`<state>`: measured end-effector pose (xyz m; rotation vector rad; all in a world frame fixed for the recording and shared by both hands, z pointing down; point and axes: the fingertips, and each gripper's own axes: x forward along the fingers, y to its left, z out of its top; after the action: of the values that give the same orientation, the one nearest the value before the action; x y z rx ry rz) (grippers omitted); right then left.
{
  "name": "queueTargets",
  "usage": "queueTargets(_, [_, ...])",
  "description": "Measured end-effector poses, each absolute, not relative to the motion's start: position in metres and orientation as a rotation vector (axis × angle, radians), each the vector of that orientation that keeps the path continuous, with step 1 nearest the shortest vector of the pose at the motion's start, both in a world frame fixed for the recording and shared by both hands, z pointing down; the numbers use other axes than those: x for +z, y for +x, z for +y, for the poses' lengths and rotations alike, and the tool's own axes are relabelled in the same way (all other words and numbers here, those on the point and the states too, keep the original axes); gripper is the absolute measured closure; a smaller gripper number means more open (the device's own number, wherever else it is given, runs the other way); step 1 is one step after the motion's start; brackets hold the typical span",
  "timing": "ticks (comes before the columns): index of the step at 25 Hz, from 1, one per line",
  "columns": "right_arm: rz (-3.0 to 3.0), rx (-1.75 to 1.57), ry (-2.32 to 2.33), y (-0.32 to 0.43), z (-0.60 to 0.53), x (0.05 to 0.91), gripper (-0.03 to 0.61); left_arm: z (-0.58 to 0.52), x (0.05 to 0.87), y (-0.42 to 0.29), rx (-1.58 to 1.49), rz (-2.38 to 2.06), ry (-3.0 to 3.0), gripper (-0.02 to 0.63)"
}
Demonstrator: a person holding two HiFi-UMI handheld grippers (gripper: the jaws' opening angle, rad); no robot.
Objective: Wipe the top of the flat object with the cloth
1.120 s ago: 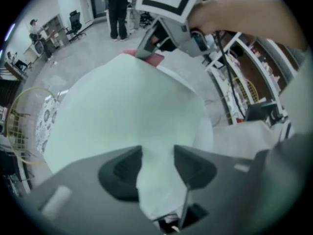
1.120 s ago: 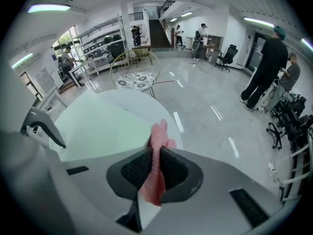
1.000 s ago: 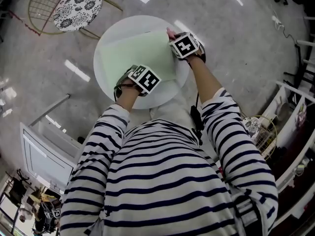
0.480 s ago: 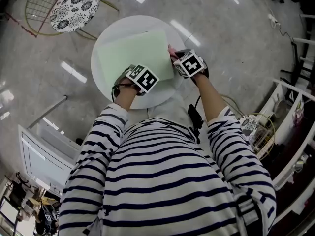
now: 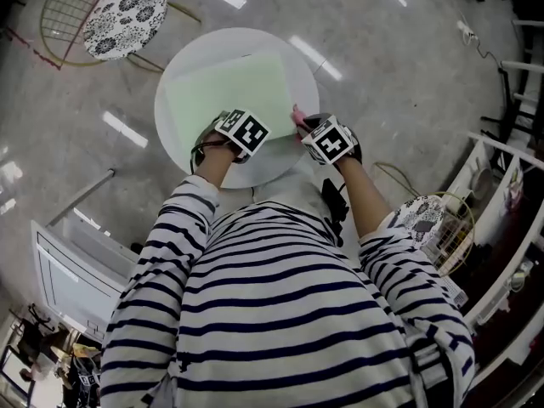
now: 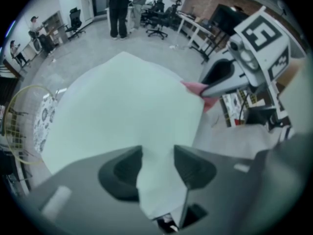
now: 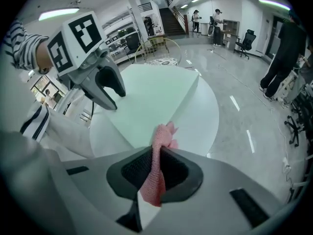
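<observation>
mid-wipe, it seems: left gripper (image 6: 157,164) jaws clamp the green sheet (image 5: 229,87) corner, right gripper (image 7: 155,168) jaws pinch the pink cloth (image 7: 164,136); next, sweep it across.

Ceiling lights (image 7: 61,13) are throwing white glare streaks across the glossy floor (image 5: 382,66). All views are bending at the edges. Both gripper views are vignetting dark, and the left is blurring softly.

Cloth (image 7: 164,135) partly hidden inside right tool (image 7: 157,155); sheet (image 6: 122,111) corner inside left tool (image 6: 157,156).
</observation>
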<state>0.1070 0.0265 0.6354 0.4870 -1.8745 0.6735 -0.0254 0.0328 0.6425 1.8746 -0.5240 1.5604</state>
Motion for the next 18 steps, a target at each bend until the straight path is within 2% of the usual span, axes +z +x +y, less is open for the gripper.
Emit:
queueTargets(13, [-1.777,0.658,0.079,0.094,0.102,0.617,0.537,0.032,0.643,-0.025,1.568,-0.526,1.87,0.405])
queueTargets(18, [-1.81,0.605,0.206,0.078,0.081,0.628,0.537,0.033,0.642,-0.022,1.579,-0.525,1.873,0.405])
